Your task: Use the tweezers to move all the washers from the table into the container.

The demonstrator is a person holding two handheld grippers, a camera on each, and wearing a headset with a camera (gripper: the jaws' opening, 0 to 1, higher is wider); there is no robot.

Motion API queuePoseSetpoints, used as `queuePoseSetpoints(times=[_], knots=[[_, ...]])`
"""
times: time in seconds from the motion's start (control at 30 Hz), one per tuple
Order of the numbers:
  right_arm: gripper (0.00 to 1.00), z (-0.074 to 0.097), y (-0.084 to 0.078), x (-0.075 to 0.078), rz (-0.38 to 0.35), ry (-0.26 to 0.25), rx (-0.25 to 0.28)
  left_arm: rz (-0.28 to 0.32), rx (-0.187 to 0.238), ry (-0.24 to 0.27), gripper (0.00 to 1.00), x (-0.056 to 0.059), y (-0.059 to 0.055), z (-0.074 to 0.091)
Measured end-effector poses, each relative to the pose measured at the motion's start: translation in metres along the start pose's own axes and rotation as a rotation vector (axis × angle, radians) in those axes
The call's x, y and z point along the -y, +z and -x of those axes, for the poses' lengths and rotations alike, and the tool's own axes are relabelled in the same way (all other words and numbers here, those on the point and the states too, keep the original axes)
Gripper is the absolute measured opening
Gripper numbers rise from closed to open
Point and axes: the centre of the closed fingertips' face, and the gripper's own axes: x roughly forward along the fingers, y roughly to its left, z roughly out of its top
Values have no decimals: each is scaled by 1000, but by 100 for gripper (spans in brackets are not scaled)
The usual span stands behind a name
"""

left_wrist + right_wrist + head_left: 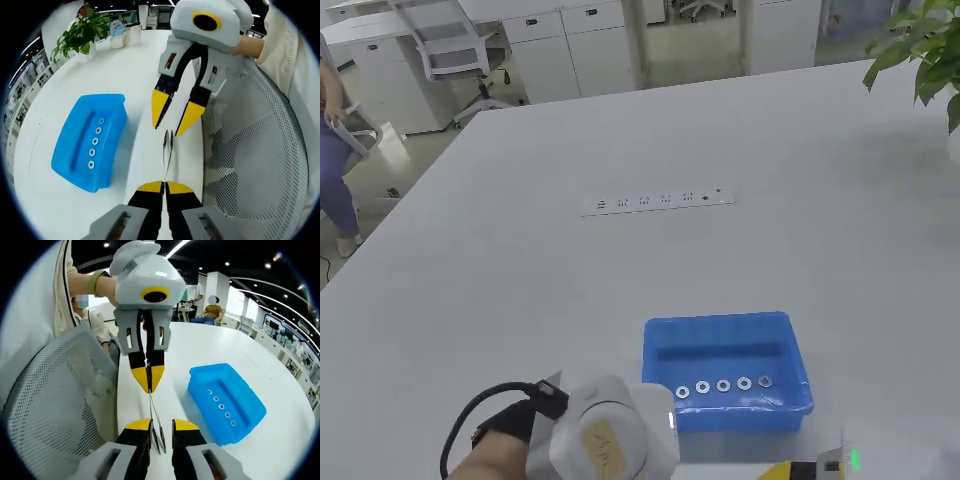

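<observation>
At the near edge of the white table (520, 280), the left gripper (165, 186) has its yellow-tipped jaws pressed together on the joined end of a pair of thin metal tweezers (168, 150). The right gripper (171, 125) faces it with its jaws apart, one on either side of the tweezers' tips; whether they touch the prongs cannot be told. Just beyond, near that same edge, sits the blue rectangular plastic container (750, 410). Five small silver washers (723, 385) lie in a row on its floor, along the near wall. Farther out, a white socket strip (657, 200) is set into the table's middle, and a green leafy plant (920, 50) stands at the far right corner.
</observation>
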Motion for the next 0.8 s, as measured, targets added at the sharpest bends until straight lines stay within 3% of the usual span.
queuePoseSetpoints(times=[0.23, 0.33, 0.4, 0.57, 0.67, 0.8], knots=[[15, 38, 2, 28, -113, -166, 78, -20, -61, -5, 0, -4, -5, -7], [16, 49, 4, 34, -153, -211, 104, -14, -84, -7, 0, -5, -9, -11], [15, 55, 9, 38, -194, -242, 149, -31, -129, 6, 0, -8, -17, -14], [17, 66, 17, 39, -291, -277, 237, -62, -202, 30, 0, -10, -27, -17], [17, 76, 18, 39, -290, -312, 252, -111, -270, 63, 0, -12, -36, -18], [17, 86, 16, 33, -269, -340, 241, -161, -319, 72, 0, -5, -40, -24]])
